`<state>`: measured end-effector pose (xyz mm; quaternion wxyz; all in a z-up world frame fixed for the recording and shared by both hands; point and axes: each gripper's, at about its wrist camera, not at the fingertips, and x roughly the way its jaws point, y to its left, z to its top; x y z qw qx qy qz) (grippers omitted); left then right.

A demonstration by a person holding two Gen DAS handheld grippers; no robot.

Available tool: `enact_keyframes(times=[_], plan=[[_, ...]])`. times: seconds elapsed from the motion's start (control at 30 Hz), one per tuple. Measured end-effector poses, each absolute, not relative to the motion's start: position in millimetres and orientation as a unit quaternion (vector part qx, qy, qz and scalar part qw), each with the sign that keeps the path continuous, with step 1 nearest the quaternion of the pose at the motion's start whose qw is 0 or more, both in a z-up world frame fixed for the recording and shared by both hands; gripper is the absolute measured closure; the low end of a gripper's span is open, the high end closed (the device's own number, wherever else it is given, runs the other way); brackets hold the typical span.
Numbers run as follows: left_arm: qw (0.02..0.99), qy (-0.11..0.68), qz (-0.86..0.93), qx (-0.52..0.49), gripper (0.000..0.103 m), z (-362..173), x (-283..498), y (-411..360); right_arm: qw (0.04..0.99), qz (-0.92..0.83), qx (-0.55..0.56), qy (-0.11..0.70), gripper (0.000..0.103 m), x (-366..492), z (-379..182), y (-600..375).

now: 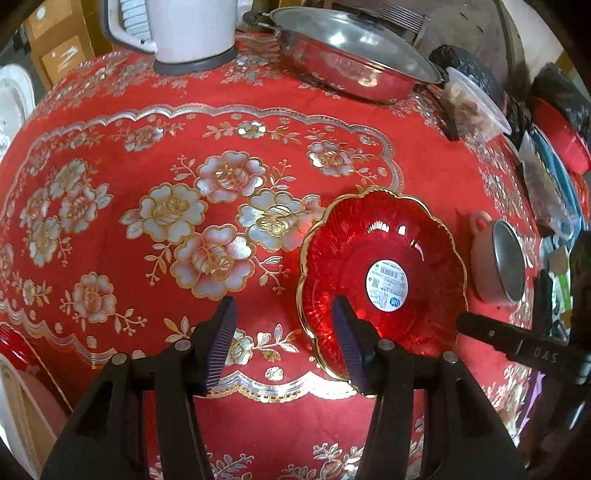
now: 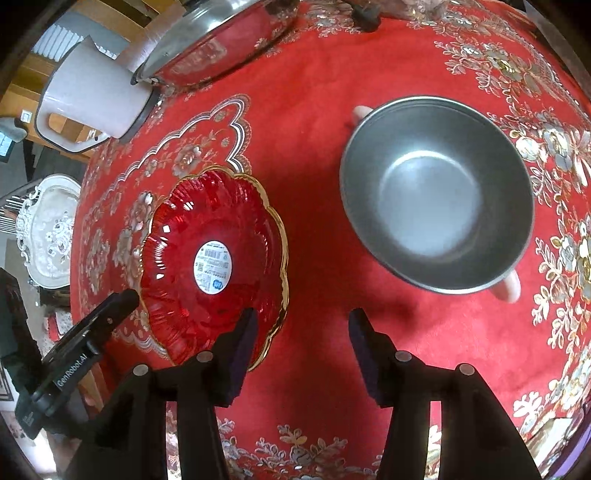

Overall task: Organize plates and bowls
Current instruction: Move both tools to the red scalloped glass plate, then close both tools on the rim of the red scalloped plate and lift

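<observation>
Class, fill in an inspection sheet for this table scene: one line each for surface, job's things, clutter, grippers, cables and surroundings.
Surface: red tablecloth with gold and silver flowers.
Job's things: red scalloped plate with gold rim and a round label; metal bowl with pink handles, empty, apart from the plate.
Clutter: lidded steel pan, white jug, clear lidded tub, all at the far edge.
Grippers: left hand-held gripper open, holding nothing, one finger over the plate's rim; right hand-held gripper open, holding nothing.
Cables: nothing seen.
Surroundings: ornate white tray off the table; bags and boxes beyond.
</observation>
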<state>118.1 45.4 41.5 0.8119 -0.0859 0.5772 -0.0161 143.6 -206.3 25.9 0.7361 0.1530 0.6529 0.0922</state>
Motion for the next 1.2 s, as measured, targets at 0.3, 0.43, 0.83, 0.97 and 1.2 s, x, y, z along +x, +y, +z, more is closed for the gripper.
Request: enact_keyframes(times=[0.3,0.43,0.83,0.97,1.2], plan=[[0.789,0.602,-0.028,-0.119,0.051,21.2,135.9,42.0,0.745,0.105,0.120,0.648,0.048,157.1,20.9,-190.4],[0.787,0.606,-0.032,-0.112,0.051,16.8,140.5,36.4,0.754,0.107,0.097,0.641,0.050,161.8,21.3,-182.4],[0.795,0.604,-0.021,-0.058,0.080,13.3,143.5,21.5,0.755,0.139,0.104,0.632,0.091,168.9,16.8,-173.4],[0.785,0.613,-0.031,-0.091,0.082,13.0,139.0,32.4,0.752,0.148,0.124,0.631,0.093,160.8,23.6,-180.0],[0.796,0.597,-0.037,-0.098,0.082,35.3,114.4,37.1,0.769,0.153,0.112,0.610,0.093,145.7,53.3,-176.6]])
